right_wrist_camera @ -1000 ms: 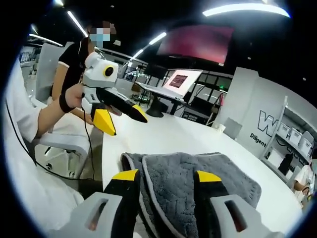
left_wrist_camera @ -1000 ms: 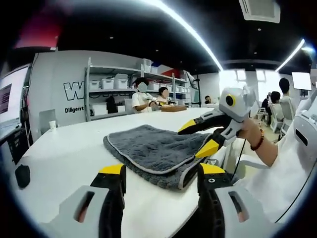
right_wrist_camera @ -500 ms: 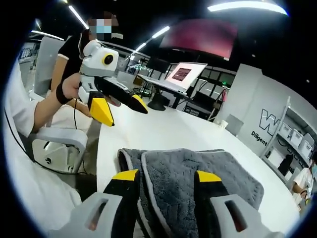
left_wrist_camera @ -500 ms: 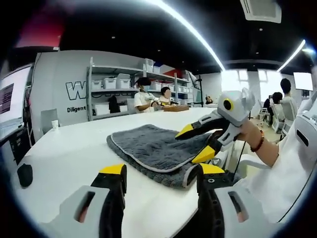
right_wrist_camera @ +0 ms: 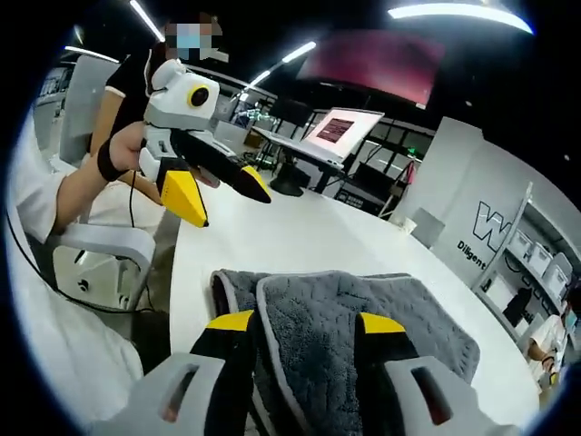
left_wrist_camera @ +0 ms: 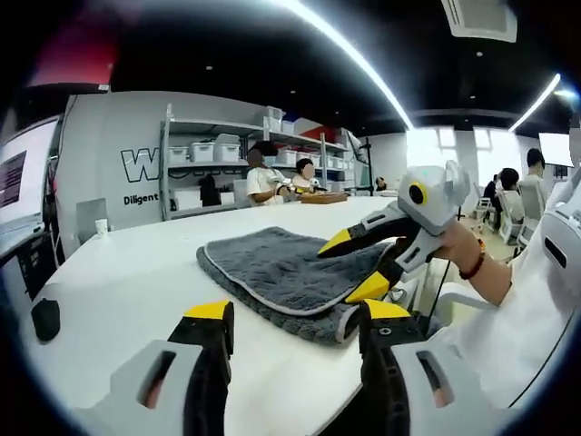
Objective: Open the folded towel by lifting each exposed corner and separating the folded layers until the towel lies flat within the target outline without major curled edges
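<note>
Grey towel sits folded on the white table, near the table edge on the person's side. In the left gripper view its long axis runs from lower right, by the table edge, up-left toward the shelving unit. Light piped hem is visible along the front edge; at least two layers are stacked at the near corner.

Left gripper: jaws spread, nothing between them, hovering over bare table just short of the towel's near edge.

Right gripper: jaws apart, over the towel, yellow tips straddling the folded layers; can't tell if they touch the fabric. In the left gripper view it comes in from the right, held by a hand, with both tips above the towel's right end.

Laptop is well behind the towel in the right gripper view.
</note>
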`<state>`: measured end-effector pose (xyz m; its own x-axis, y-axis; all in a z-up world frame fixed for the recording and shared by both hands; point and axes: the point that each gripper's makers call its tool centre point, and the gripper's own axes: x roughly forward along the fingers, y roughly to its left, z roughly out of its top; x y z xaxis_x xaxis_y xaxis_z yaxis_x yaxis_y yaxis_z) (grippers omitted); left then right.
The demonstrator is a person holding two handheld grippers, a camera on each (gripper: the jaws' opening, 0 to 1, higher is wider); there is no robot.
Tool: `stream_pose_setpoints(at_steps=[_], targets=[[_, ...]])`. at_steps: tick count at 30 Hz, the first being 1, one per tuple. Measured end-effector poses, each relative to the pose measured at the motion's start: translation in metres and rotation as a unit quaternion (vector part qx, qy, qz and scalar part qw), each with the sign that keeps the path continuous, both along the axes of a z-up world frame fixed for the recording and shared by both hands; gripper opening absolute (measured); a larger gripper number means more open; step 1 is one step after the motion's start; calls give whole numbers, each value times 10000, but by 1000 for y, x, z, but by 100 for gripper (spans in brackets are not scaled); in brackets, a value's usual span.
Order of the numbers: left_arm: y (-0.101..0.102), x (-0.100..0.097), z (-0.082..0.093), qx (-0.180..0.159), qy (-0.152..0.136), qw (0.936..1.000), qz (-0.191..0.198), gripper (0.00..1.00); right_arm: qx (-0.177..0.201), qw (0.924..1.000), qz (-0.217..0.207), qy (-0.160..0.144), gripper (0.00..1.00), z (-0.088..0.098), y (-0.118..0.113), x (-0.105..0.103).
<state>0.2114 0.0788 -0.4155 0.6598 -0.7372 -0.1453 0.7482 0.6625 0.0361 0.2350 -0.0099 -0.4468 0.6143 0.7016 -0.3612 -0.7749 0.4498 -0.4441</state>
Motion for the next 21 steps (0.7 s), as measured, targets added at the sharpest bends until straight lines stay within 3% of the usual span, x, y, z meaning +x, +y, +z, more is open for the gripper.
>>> stream_pose_setpoints(at_steps=[13,21], targets=[[-1,0,-3,42,42,10000,-51,51,-248,9996,-44,-162,38,-4,9,3],[-4,-2,-4,22,62,9999,-101,51,-210,9994,-108,-262,39,0,11,5]])
